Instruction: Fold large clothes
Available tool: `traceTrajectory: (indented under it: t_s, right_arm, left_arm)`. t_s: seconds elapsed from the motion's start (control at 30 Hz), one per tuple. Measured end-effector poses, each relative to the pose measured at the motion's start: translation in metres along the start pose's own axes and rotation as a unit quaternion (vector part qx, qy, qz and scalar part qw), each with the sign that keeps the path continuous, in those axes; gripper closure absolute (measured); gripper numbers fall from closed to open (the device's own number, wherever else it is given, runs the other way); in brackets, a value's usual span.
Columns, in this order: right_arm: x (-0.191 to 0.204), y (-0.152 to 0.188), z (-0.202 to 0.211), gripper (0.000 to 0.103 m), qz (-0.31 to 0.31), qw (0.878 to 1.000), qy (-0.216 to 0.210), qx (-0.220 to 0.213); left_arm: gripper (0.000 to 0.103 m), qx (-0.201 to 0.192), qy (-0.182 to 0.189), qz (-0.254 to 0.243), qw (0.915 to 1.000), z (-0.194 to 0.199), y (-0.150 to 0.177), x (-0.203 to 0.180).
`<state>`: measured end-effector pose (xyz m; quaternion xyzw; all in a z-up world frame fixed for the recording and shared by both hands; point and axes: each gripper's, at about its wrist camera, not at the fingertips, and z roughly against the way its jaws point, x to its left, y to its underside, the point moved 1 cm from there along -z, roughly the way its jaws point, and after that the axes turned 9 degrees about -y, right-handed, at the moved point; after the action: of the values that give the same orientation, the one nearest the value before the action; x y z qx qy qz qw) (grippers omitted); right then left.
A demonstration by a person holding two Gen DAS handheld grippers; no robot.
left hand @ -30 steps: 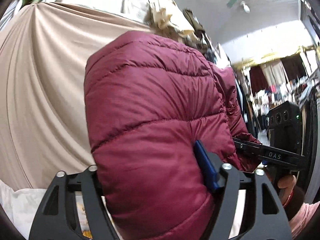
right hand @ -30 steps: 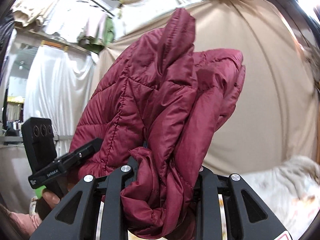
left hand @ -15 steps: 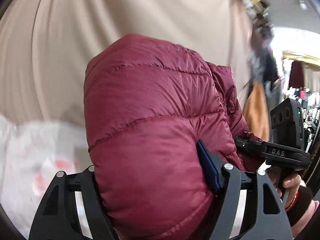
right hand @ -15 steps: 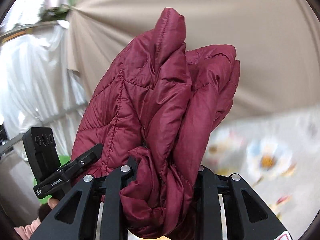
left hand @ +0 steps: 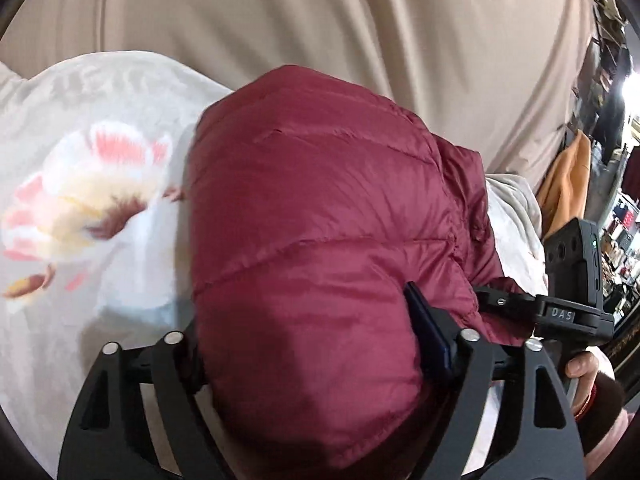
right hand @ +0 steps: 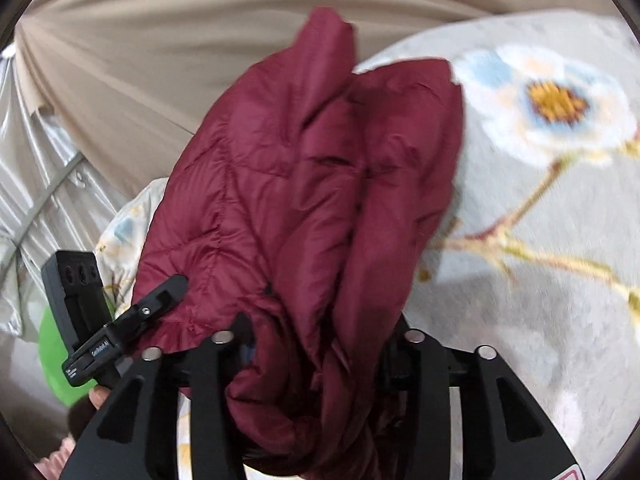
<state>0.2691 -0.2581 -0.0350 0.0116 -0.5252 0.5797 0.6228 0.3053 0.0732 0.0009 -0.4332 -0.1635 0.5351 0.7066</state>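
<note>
A maroon quilted puffer jacket (left hand: 320, 208) hangs bunched between both grippers, low over a white flowered bedspread (left hand: 80, 200). My left gripper (left hand: 304, 328) has a thick fold of it filling its jaws, the blue pad (left hand: 424, 336) against the fabric, and the jaws are opening. In the right wrist view, the jacket (right hand: 312, 184) stands up in long folds from my right gripper (right hand: 320, 328), whose jaws are also opening around the bundle. Each view shows the other gripper's black housing (left hand: 568, 312) (right hand: 80, 304) beside the jacket, with a person's hand under it.
A beige curtain (left hand: 280, 20) (right hand: 160, 40) hangs behind the bed. The flowered bedspread (right hand: 540, 240) spreads to the right of the jacket. Silvery fabric (right hand: 40, 180) and a green object (right hand: 52, 352) lie at far left. An orange garment (left hand: 564, 184) hangs at right.
Both grippers have swung down with the jacket, from facing the curtain and ceiling to low over the flowered bedspread. The right jaws stand a little wider around the bundle.
</note>
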Motion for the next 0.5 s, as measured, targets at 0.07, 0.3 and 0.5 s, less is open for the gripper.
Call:
traceTrajectory:
  t_s: [0.07,0.3,0.5]
  right_arm:
    - [-0.006,0.007,0.019,0.052,-0.009,1.0,0.006,-0.008]
    - [0.027,0.008,0.096,0.085,0.029,0.996,0.053,-0.06]
    - [0.105,-0.048,0.062,0.094,0.145,0.981,0.104,-0.074]
  left_arm:
    - [0.017,-0.008,-0.016,-0.006,0.9998,0.019,0.002,0.009]
    - [0.013,-0.067,-0.092,-0.028,0.9931,0.114,-0.019,0.006]
    - [0.013,-0.04,-0.114,-0.028,0.9923,0.082,-0.056,-0.045]
